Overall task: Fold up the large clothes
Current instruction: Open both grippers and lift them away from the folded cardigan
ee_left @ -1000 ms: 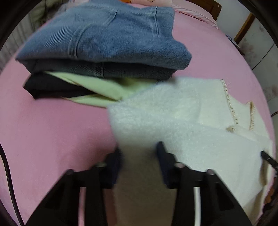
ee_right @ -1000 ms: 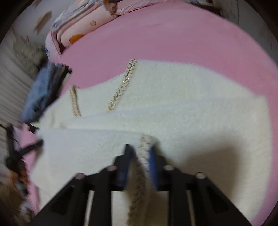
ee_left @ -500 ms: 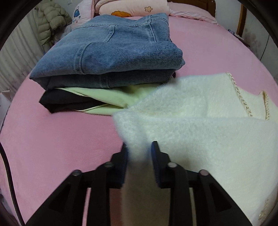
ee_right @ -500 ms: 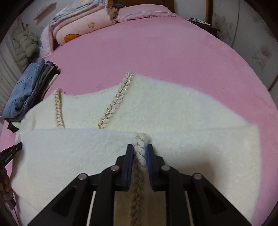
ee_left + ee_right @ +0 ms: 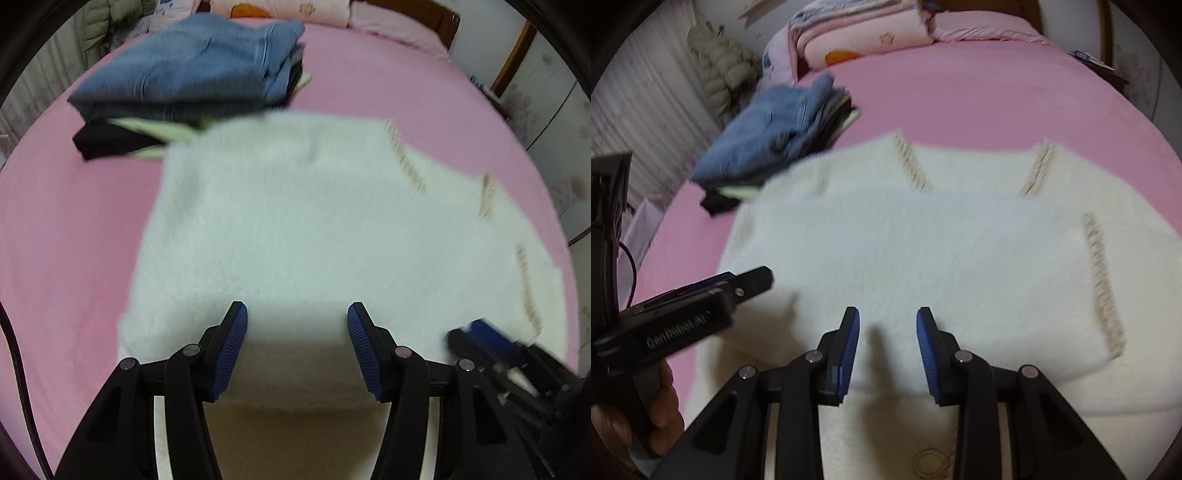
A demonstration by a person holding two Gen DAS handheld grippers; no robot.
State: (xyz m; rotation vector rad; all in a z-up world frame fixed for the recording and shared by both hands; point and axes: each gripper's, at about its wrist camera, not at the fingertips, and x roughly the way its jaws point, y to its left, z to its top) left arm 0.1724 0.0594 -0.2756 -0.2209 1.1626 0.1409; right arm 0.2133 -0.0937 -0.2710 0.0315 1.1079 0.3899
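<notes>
Pink bedding covers the bed (image 5: 66, 236), and at its far end lie pillows (image 5: 864, 33) and a pale padded jacket (image 5: 720, 62) near the wall. On the sheet lies the cream fleece garment (image 5: 295, 221), with braided trim (image 5: 1102, 280) along its edges. One flap is already folded over the body, so the upper layer ends in a straight edge across the middle. Just behind it, touching or nearly touching its far corner, sits a stack of folded clothes (image 5: 192, 70) with blue jeans on top.

Both tools hover low over the near part of the garment. The left tongs (image 5: 293, 347) stand wide open and hold nothing; only fleece shows between the blue pads. The right tongs (image 5: 888, 350) are also open, a little less wide, and empty. Each tool shows in the other's view, side by side.

I judge that one fold is laid down and the cloth is released. The next move probably calls for a new grip on the near edge or a side, with both tongs closing on the thick fleece at the same layer, so that the garment folds evenly and the stack is not disturbed.
</notes>
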